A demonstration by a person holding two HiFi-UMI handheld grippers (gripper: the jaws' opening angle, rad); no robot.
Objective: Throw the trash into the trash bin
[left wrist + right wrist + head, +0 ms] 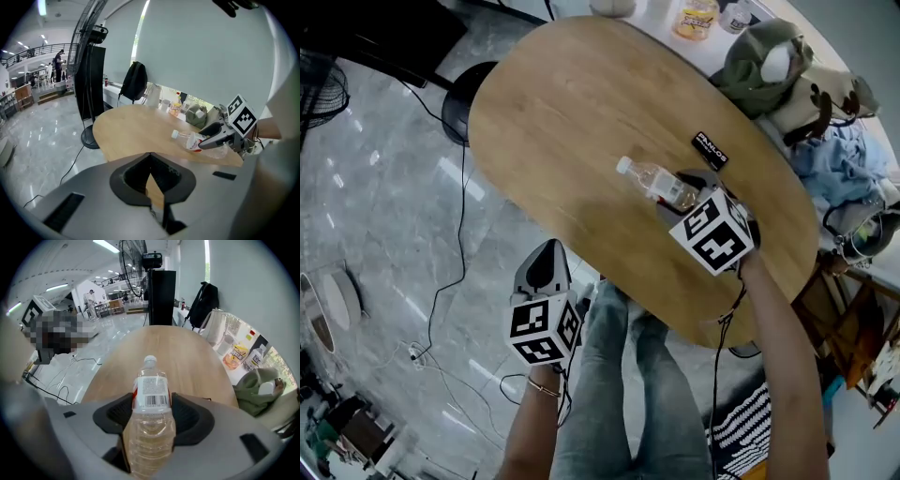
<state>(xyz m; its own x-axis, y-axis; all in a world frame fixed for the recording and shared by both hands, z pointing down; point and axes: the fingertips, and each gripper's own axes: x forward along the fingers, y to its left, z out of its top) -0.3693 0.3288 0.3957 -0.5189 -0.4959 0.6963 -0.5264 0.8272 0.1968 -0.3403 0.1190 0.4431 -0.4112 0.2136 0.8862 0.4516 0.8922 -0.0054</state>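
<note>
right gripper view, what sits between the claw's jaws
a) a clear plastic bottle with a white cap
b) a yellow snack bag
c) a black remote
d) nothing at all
a, the clear plastic bottle lies lengthwise between the pads of the right claw, which close against its sides, its white cap pointing away and its barcode label facing up.

Your bottle [656, 183] is see-through, with a white cap and a red and white label. The table [572, 122] is light brown wood. Your left gripper [547, 248] and right gripper [682, 184] carry black and white squares. Green cloth [759, 66] lies at one o'clock.
</note>
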